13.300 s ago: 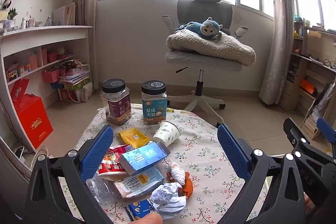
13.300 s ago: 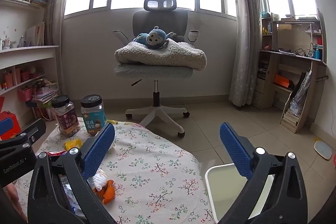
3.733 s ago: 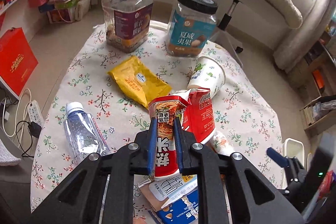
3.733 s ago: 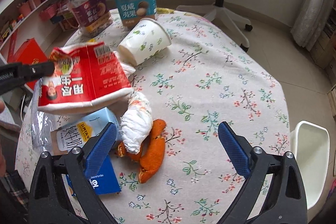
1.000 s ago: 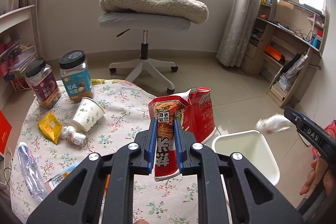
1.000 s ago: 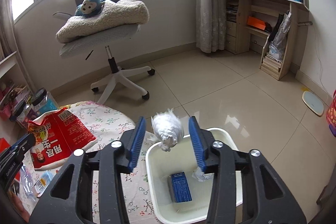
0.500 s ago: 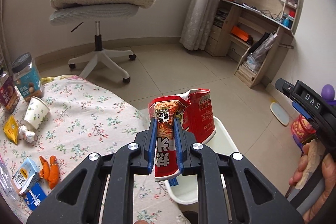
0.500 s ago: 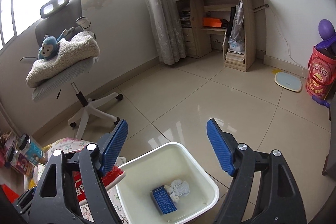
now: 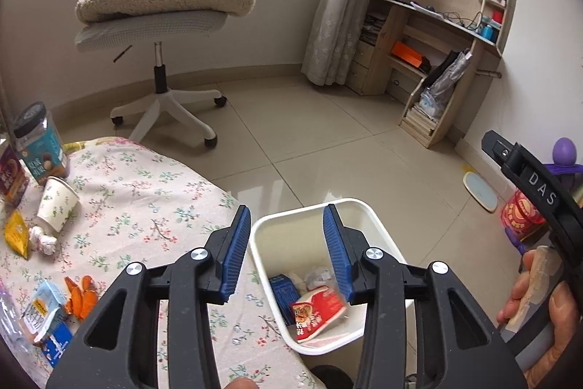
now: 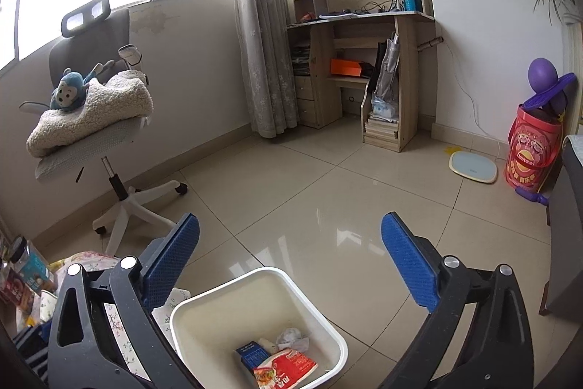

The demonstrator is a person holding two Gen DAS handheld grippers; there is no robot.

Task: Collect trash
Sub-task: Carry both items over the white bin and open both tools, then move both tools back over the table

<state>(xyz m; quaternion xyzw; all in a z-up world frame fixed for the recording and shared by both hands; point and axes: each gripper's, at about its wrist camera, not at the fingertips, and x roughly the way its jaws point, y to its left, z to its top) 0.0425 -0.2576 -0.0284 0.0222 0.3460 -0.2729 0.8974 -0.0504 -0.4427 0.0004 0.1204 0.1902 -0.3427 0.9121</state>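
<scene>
Now, in the left wrist view, the left gripper [image 9: 286, 245] is spread apart and empty above the white plastic trash bin [image 9: 364, 206], and the red crumpled snack packet [image 9: 317, 310] lies inside it at about 6 o'clock, beside a blue small carton [image 9: 282, 290]; so this drop seems finished. On the round table with flowered cloth [image 9: 145, 192], at 9 o'clock, a white paper cup [image 9: 56, 206], a yellow sachet [image 9: 16, 236] and orange peel [image 9: 80, 296] remain, so the next move should be to return there.

In the right wrist view the right gripper [image 10: 289, 261] is released too, holding nothing, over the same bin [image 10: 218, 294] at 6 o'clock.
</scene>
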